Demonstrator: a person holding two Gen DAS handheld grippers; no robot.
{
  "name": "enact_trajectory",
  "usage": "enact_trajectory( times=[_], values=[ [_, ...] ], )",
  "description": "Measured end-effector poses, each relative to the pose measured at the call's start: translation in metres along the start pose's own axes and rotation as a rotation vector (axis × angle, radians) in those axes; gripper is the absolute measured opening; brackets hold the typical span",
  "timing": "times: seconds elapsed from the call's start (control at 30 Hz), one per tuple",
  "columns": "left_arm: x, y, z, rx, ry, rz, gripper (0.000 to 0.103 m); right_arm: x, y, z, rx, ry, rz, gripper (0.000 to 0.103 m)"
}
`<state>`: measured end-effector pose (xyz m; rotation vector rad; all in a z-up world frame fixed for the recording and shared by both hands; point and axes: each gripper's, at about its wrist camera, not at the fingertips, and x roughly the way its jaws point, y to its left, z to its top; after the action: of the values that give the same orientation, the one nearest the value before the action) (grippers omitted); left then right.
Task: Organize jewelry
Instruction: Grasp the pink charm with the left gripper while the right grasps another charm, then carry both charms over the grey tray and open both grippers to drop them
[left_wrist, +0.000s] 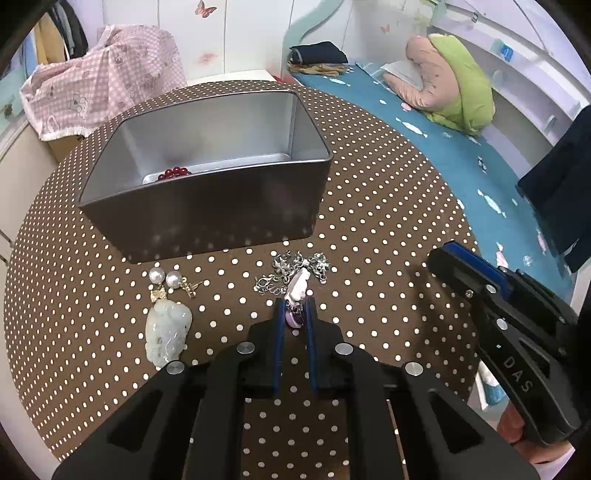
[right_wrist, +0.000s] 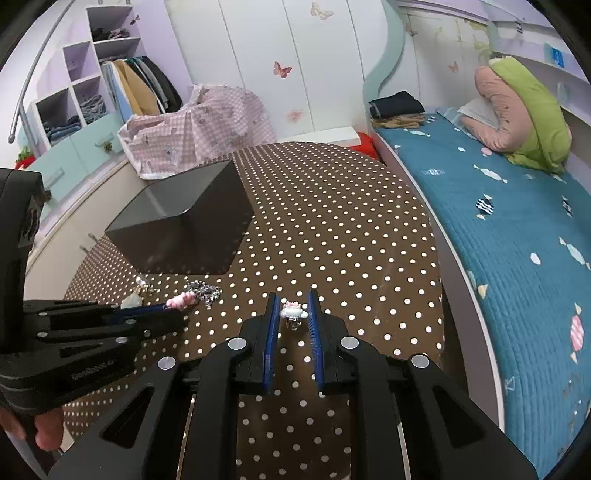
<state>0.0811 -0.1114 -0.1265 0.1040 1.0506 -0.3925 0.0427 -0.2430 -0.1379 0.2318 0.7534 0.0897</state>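
Note:
A grey metal box (left_wrist: 207, 206) stands open on the dotted table, with red beads (left_wrist: 173, 172) inside. In front of it lie two pearl earrings (left_wrist: 164, 277), a pale jade pendant (left_wrist: 166, 332) and a silver chain (left_wrist: 295, 269). My left gripper (left_wrist: 294, 306) is shut on a pink charm (left_wrist: 297, 299) at table level. In the right wrist view, my right gripper (right_wrist: 293, 302) is open around a white cartoon ring (right_wrist: 293, 312) that rests on the table. The box (right_wrist: 181, 229) and left gripper (right_wrist: 173, 308) also show there.
The round table has a brown polka-dot cloth (right_wrist: 332, 221). A bed with a blue quilt (right_wrist: 498, 229) runs along the right. A pink checked cloth (right_wrist: 199, 125) covers something behind the box. Cabinets stand at the left.

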Motion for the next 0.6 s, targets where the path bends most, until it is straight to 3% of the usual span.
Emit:
enact_trajectory(
  times=[0.6],
  values=[
    [-0.044, 0.031, -0.011, -0.049, -0.087, -0.014, 0.009, -0.017, 0.039, 0.011, -0.068, -0.033, 0.012, 0.016]
  ],
)
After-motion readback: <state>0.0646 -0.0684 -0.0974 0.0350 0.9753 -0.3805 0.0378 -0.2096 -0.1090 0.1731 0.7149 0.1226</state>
